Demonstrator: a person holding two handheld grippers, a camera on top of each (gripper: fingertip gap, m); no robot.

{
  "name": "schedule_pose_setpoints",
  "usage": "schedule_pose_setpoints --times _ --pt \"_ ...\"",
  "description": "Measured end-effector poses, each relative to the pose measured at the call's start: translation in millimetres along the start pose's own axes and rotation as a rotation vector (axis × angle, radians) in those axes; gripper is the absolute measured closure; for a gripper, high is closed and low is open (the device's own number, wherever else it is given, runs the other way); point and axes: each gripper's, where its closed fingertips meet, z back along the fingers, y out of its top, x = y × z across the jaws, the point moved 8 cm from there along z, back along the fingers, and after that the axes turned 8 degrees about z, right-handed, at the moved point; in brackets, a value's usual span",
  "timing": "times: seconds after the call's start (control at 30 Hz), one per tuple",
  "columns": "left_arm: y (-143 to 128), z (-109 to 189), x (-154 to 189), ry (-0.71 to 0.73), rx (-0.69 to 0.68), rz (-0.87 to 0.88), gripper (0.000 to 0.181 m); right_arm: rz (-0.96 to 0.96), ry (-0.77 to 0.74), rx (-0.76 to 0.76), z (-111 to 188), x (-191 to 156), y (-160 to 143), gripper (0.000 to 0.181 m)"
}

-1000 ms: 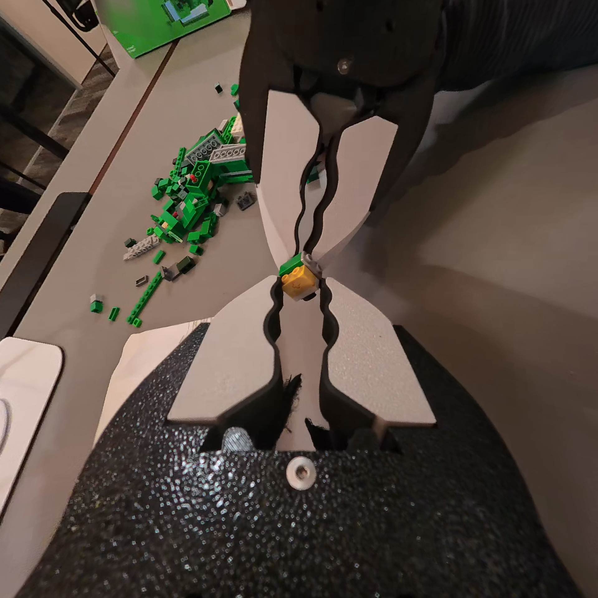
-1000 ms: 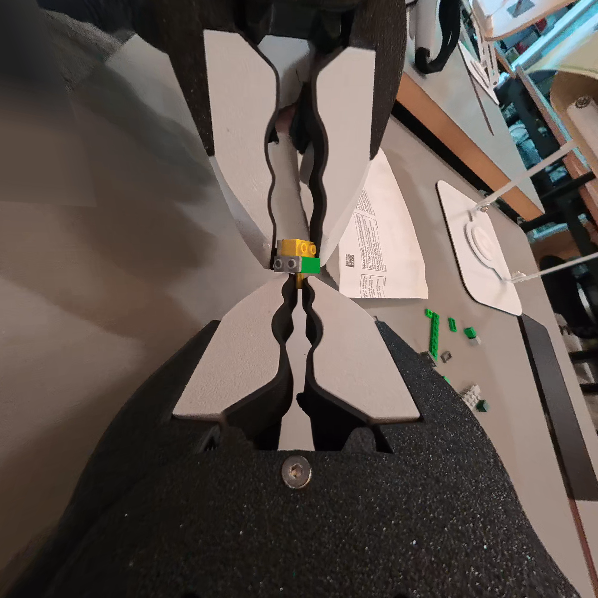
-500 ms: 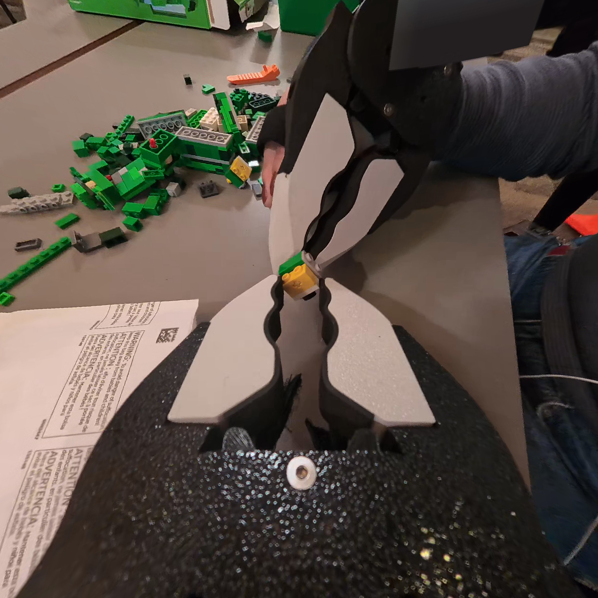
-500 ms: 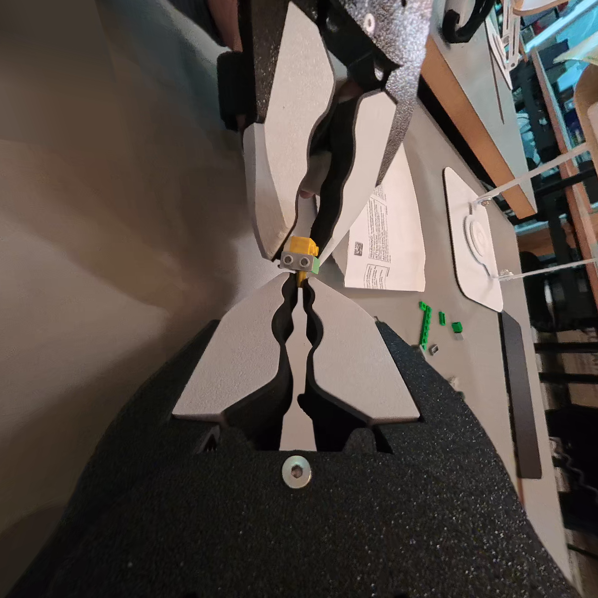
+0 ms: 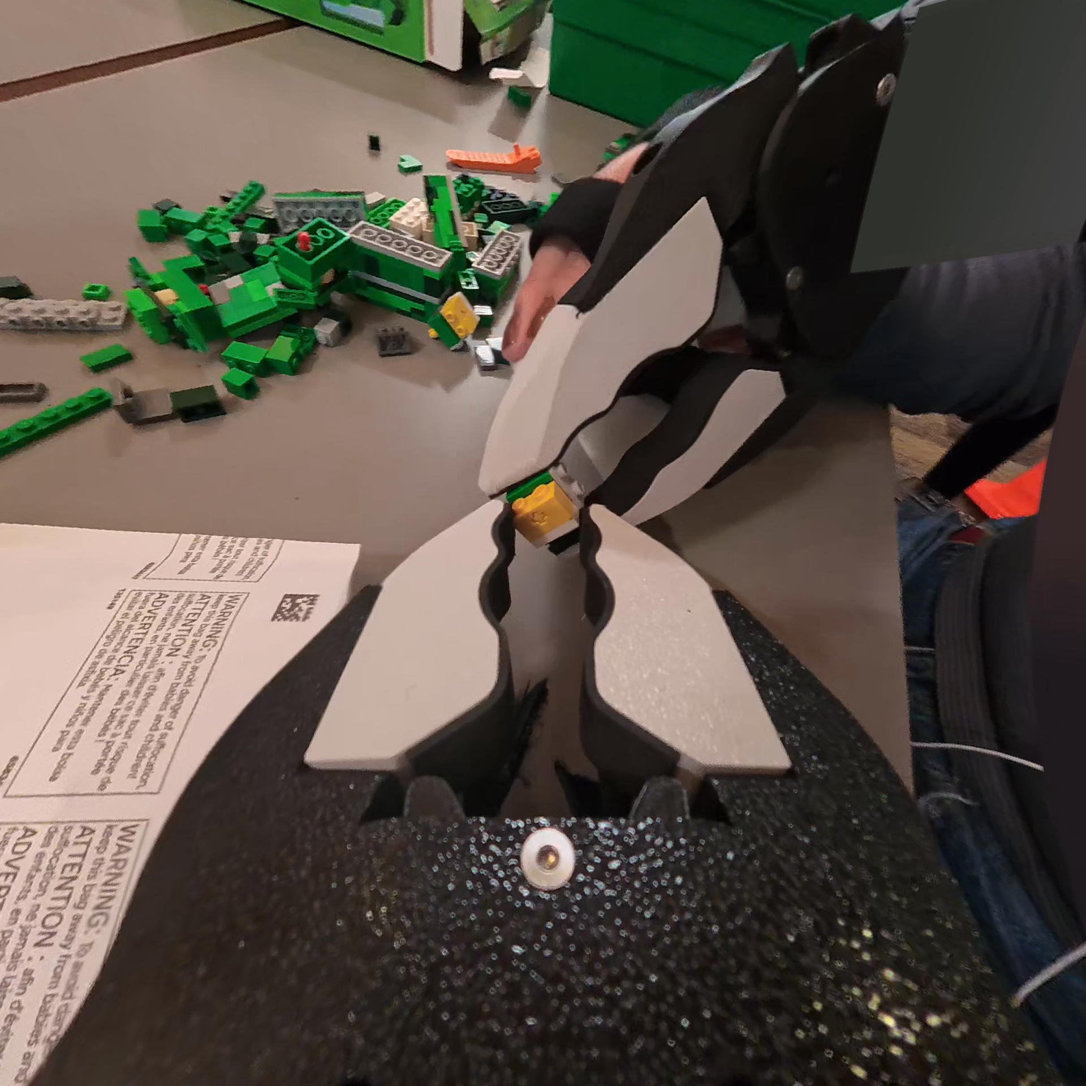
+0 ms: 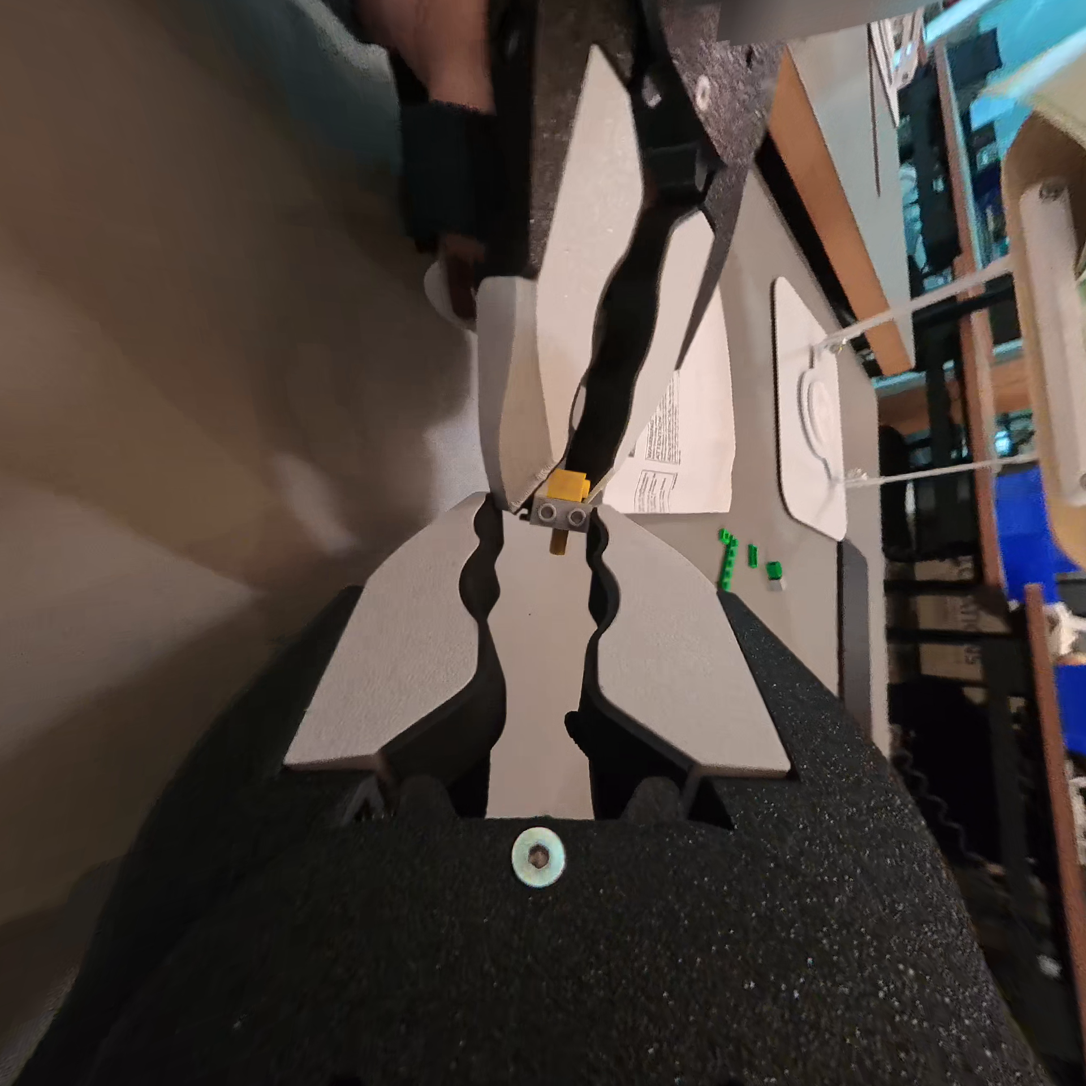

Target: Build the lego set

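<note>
A small lego assembly of a yellow brick, a green piece and a grey two-stud piece is held in the air above the grey table. My left gripper is shut on its yellow brick. It also shows in the right wrist view, reaching in from above. My right gripper meets it tip to tip, and its jaws stand apart around the grey piece. A short yellow pin hangs free between them. In the left wrist view the right gripper comes in from the upper right.
A pile of loose green and grey lego bricks lies at the left back, with an orange separator tool and green boxes behind. A printed paper sheet lies under the left gripper. A white pad and a few green pieces lie beyond. Only a small space, under 4 cm, lies between the two pairs of fingers.
My right gripper's jaws have opened and let go of the yellow pin. My left gripper keeps its hold on the assembly. Both grippers have swung round over the paper sheet.
</note>
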Motion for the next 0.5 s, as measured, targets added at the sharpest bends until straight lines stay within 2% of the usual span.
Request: schedule_pose_setpoints --times 0.03,0.17,0.37,0.5 --pt "0 1 2 -0.023 -0.010 -0.006 0.160 0.038 0.004 0.004 1 -2 2 0.155" --pt "-7 2 8 -0.115 -0.095 -0.035 0.160 0.155 0.049 0.026 4 -10 7 0.161" --pt "-12 3 11 -0.152 -0.155 -0.060 0.160 0.258 0.055 0.032 3 -18 12 0.161" --pt "-14 6 15 -0.203 -0.148 -0.079 0.161 0.253 0.052 0.072 8 -19 15 0.161"
